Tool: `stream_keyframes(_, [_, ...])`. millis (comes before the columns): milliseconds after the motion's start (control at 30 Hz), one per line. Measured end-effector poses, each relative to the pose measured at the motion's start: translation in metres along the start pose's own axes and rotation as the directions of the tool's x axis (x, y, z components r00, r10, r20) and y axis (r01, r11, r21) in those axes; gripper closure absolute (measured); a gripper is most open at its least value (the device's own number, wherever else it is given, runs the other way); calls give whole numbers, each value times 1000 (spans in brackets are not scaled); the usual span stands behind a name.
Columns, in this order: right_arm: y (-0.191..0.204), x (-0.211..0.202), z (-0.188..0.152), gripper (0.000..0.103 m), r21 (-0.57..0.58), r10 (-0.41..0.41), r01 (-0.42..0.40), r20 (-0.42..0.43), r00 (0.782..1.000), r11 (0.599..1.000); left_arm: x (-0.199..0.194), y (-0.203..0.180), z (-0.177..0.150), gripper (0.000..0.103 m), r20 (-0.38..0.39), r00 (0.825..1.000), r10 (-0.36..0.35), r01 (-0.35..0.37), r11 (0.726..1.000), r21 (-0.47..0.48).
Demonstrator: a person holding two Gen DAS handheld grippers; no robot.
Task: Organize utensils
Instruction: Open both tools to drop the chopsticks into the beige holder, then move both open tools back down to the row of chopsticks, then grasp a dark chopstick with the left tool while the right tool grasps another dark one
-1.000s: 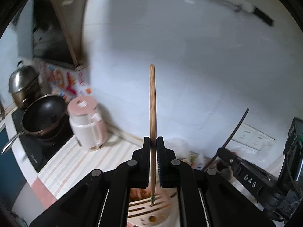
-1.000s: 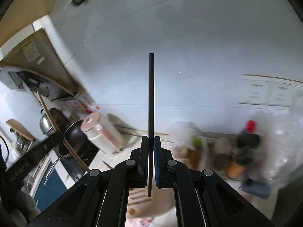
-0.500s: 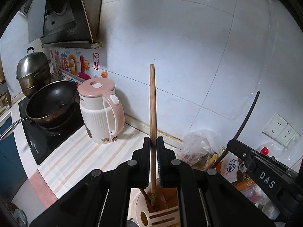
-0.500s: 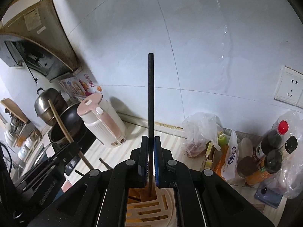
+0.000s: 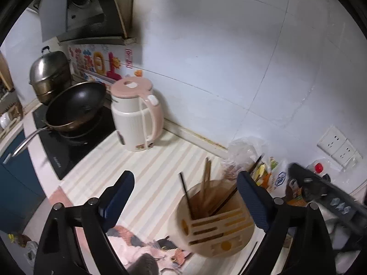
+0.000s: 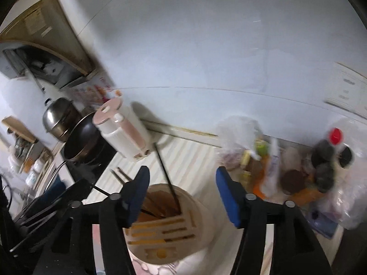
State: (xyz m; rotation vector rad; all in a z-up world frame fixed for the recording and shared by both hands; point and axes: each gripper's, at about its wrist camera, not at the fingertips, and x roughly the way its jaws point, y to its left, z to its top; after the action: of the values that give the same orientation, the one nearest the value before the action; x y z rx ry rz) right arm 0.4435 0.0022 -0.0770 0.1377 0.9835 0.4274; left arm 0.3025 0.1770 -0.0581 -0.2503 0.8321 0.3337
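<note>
A beige slotted utensil holder [image 5: 215,224] stands on the striped counter, also in the right wrist view [image 6: 169,226]. Several wooden chopsticks [image 5: 206,183] and dark chopsticks [image 5: 187,194] stand in it; one dark chopstick [image 6: 166,176] leans up out of it in the right wrist view. My left gripper [image 5: 185,197] is open and empty just above and before the holder. My right gripper [image 6: 182,194] is open and empty above the holder. The other gripper's black body [image 5: 325,197] shows at the right of the left wrist view.
A pink and white kettle [image 5: 135,116] stands by the tiled wall. A black wok [image 5: 75,105] and a steel pot [image 5: 49,73] sit on the stove at left. Bags and sauce bottles [image 6: 325,160] crowd the right. A cat-print cloth [image 5: 146,247] lies under the holder.
Both grippers opened and let go of their chopsticks, wooden from the left and dark from the right, which now stand in the holder. Both views tilted down toward the counter.
</note>
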Motion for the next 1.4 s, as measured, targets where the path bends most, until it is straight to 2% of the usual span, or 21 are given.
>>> stream_keyframes(33, [-4,-6,-1,32,7,-10,10,5,1000,1000,0,0,-4,4,-13,1000,17,-17,1000,9])
stream_keyframes(67, [-12,-15,-7,30,18,-56,56,14,998,998,0,-1,-9,2,-27,999,20,-20,1000,19])
stream_keyframes(233, [-55,-41,-39,7,76,-179,176,24,984,981,-6,-26,-43,1,-39,999,16,-12,994,113])
stream_keyframes(300, [-78,-48,-60,6,99,-255,254,-1,967,962,-3,-45,-60,1,-83,996,-13,27,987,161])
stream_keyframes(433, [-123,-52,-100,6,160,-307,316,-78,949,935,9,-84,-94,1,-139,989,-53,88,962,260])
stream_keyframes(567, [-167,-47,-142,6,206,-350,379,-163,922,902,29,-122,-131,1,-203,979,-33,105,928,357])
stream_keyframes(667, [-196,-26,-173,6,254,-323,387,-261,910,886,71,-143,-165,1,-291,957,15,114,900,420])
stream_keyframes(700, [-207,-18,-185,8,280,-296,379,-297,908,882,86,-149,-176,1,-330,944,29,126,890,438])
stream_keyframes(767, [-226,-2,-205,24,317,-262,380,-356,897,869,108,-156,-195,1,-392,919,54,142,879,454])
stream_keyframes(833, [-238,9,-221,52,335,-252,397,-402,880,854,122,-162,-210,3,-431,901,50,173,870,462])
stream_keyframes(900, [-253,18,-238,59,348,-244,410,-432,868,843,134,-169,-223,4,-466,884,40,208,858,469])
stream_keyframes(1033, [-265,28,-254,61,352,-246,425,-454,857,834,159,-189,-247,22,-540,841,47,269,829,491])
stream_keyframes(1133, [-269,35,-261,61,348,-249,436,-468,848,830,175,-201,-264,24,-589,806,54,309,811,496])
stream_keyframes(1200, [-271,40,-264,61,349,-246,438,-476,844,828,179,-207,-271,32,-600,798,63,321,798,510])
stream_keyframes(1267, [-272,44,-266,61,348,-246,442,-482,841,827,178,-212,-270,43,-598,801,32,343,794,502])
stream_keyframes(1300, [-273,47,-266,61,349,-245,443,-486,839,826,177,-216,-269,49,-592,805,26,346,790,506])
stream_keyframes(1333, [-274,49,-267,61,354,-241,442,-488,839,824,177,-218,-268,77,-588,808,33,342,787,514])
stream_keyframes(1367, [-272,51,-266,61,353,-241,444,-491,837,824,178,-219,-269,90,-590,805,55,332,784,525])
stream_keyframes(1400, [-272,53,-266,61,352,-237,441,-492,837,825,181,-217,-268,93,-604,795,53,334,793,509])
